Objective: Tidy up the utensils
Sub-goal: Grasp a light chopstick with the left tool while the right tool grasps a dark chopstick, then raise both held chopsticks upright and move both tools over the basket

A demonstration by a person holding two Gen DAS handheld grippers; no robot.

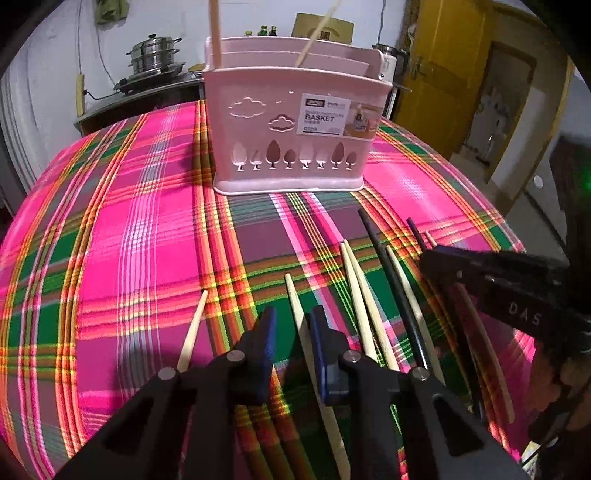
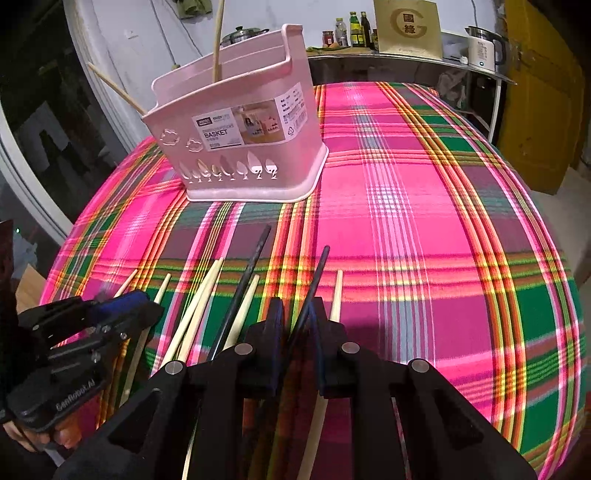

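A pink utensil basket (image 1: 295, 136) stands on the plaid cloth with two pale chopsticks (image 1: 215, 33) standing in it; it also shows in the right wrist view (image 2: 243, 140). Several pale and black chopsticks lie side by side on the cloth. My left gripper (image 1: 292, 325) is low over them, its jaws narrowly apart around a pale chopstick (image 1: 295, 299). My right gripper (image 2: 298, 314) has its jaws narrowly apart around a black chopstick (image 2: 318, 273). The right gripper also shows in the left wrist view (image 1: 480, 273), and the left gripper in the right wrist view (image 2: 122, 302).
The table wears a pink, green and orange plaid cloth (image 2: 424, 221). Behind it a counter holds a steel steamer pot (image 1: 155, 55), bottles (image 2: 354, 33), a box (image 2: 406, 29) and a white kettle (image 2: 482, 48). A yellow door (image 1: 450, 66) stands at the right.
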